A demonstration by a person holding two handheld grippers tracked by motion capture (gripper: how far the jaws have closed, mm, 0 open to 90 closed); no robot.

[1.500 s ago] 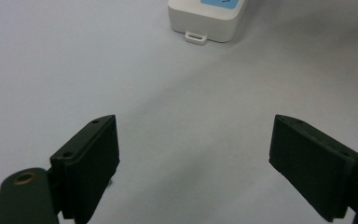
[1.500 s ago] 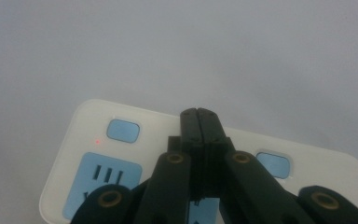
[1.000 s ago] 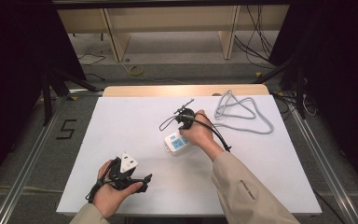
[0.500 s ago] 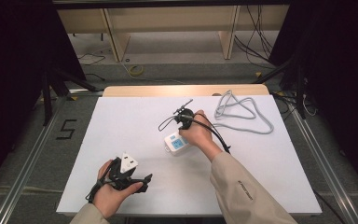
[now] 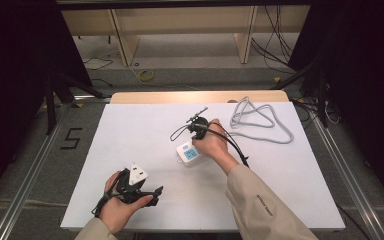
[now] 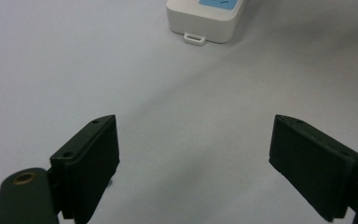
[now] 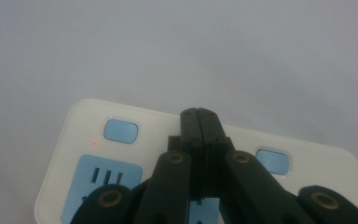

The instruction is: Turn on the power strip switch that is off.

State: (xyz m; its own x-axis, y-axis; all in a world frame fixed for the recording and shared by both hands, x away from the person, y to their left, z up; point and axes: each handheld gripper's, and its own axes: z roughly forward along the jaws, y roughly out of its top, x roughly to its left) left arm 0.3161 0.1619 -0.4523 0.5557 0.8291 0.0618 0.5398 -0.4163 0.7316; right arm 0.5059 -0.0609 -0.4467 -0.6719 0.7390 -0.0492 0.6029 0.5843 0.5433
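Observation:
A white power strip point(image 5: 187, 155) with blue sockets lies near the middle of the white table point(image 5: 130, 135). In the right gripper view the strip point(image 7: 88, 119) has two blue buttons and a small red light beside the left one. My right gripper point(image 7: 199, 113) is shut with nothing between its jaws. Its tips point down at the strip's top face between the two buttons; whether they touch it I cannot tell. My left gripper point(image 6: 193, 140) stands open and empty low over the table, facing the strip's end point(image 6: 205, 21). In the high view it point(image 5: 150, 192) is near the front left.
A grey cable point(image 5: 260, 120) lies in loose loops at the back right of the table. A wooden board point(image 5: 145, 96) borders the table's far edge. Dark stands and cables surround the table on the floor.

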